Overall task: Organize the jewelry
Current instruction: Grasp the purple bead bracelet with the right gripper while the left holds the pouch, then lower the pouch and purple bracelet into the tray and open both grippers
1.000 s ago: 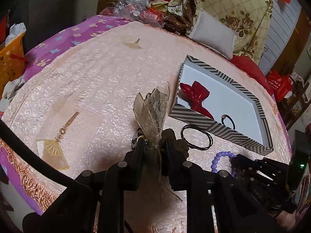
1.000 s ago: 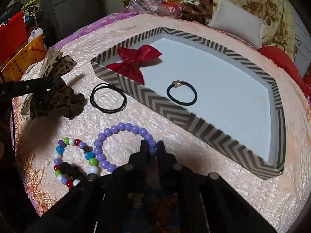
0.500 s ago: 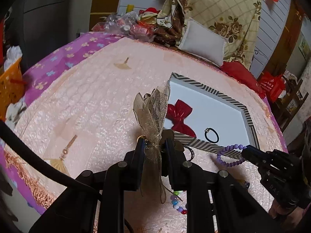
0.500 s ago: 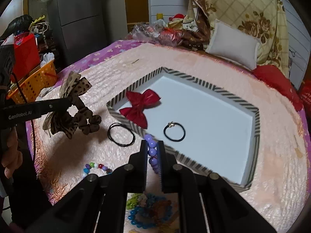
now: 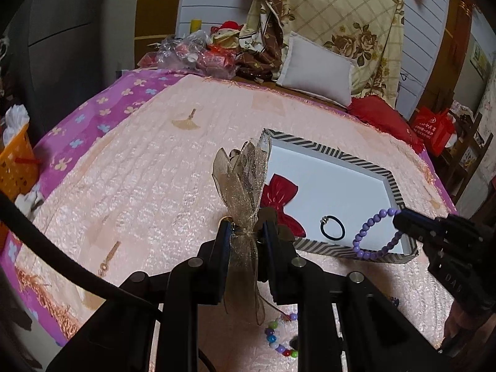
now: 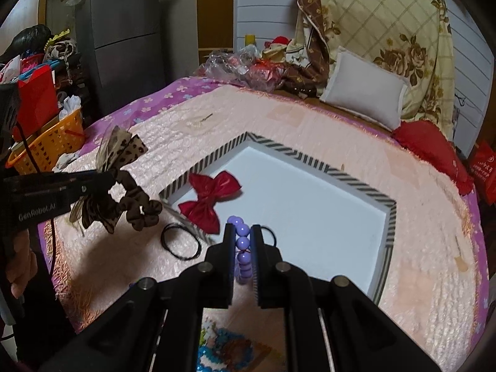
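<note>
My left gripper is shut on a brown leopard-print bow scrunchie and holds it above the pink quilt, left of the striped tray. From the right wrist view the scrunchie hangs from that gripper. My right gripper is shut on a purple bead bracelet, held above the tray's near rim; the bracelet dangles there. In the tray lie a red bow and a black hair tie.
A black hair band lies on the quilt beside the tray. A multicolour bead bracelet lies near me. A white pillow and red cushion sit at the far edge; an orange basket stands left.
Both grippers rose from the quilt. The right one lifted the purple bracelet and carried it over the tray's near rim. The left one lifted the scrunchie higher.
</note>
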Available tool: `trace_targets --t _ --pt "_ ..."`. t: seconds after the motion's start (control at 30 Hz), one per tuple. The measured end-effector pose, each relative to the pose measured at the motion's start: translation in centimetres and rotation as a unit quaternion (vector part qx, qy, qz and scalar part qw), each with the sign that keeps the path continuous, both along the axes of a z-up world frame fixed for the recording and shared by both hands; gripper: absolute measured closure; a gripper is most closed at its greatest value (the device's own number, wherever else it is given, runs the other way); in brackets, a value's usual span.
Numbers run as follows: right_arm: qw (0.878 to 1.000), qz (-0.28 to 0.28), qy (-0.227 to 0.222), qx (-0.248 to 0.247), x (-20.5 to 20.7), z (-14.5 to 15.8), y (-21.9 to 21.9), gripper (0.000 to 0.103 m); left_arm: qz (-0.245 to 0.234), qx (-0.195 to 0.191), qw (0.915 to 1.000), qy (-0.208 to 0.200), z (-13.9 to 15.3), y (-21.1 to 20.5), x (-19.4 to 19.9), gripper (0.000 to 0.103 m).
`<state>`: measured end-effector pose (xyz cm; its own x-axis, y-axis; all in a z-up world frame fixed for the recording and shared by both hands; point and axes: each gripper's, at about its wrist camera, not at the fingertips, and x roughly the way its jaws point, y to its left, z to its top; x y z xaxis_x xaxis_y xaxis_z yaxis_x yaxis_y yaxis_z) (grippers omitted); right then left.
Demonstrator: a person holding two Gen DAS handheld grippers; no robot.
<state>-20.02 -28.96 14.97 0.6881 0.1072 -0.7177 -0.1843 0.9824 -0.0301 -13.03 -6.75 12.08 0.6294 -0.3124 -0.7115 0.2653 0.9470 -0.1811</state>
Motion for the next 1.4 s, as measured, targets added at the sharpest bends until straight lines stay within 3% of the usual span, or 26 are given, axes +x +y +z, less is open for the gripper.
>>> trace_targets --t 0.4,0.6,0.77,1.0,1.2,1.23,1.3,1.33,1.4 --pt "0.999 0.003 0.034 0.031 7.0 -1.2 0.1 0.094 0.004 0.010 0.9999 0.001 0.1 -0.7 3.2 0.096" --pt "0.996 -0.009 0.072 0.046 11.4 -4.7 -0.3 0.094 -0.012 0.010 0.9999 0.004 0.3 -2.4 5.2 0.096" --pt "0.991 -0.053 0.110 0.059 14.4 -8.4 -3.6 0.094 -0.027 0.005 0.9993 0.024 -0.7 -4.7 8.5 0.096" --pt "0.987 -0.076 0.124 0.075 15.1 -10.5 -6.0 0.094 -0.072 -0.002 0.9934 0.089 -4.3 -9.0 14.2 0.096" --pt "0.983 -0.096 0.127 0.092 15.1 -10.9 -7.3 0.093 -0.064 0.036 0.9921 0.102 -6.4 -10.8 17.3 0.096" --pt "0.982 -0.096 0.129 0.098 15.0 -10.9 -7.4 0.091 -0.062 0.033 0.9920 0.105 -6.6 -10.7 17.7 0.096" --pt "0.980 -0.102 0.132 0.107 14.8 -10.8 -7.6 0.075 -0.060 0.023 0.9917 0.111 -6.8 -10.6 18.3 0.090" --pt "0.979 -0.102 0.131 0.115 14.5 -10.6 -7.7 0.074 -0.061 0.017 0.9914 0.115 -6.9 -10.6 18.4 0.084" --pt "0.979 -0.097 0.125 0.126 13.8 -9.9 -7.7 0.074 -0.060 -0.002 0.9909 0.121 -6.9 -10.0 18.2 0.082"
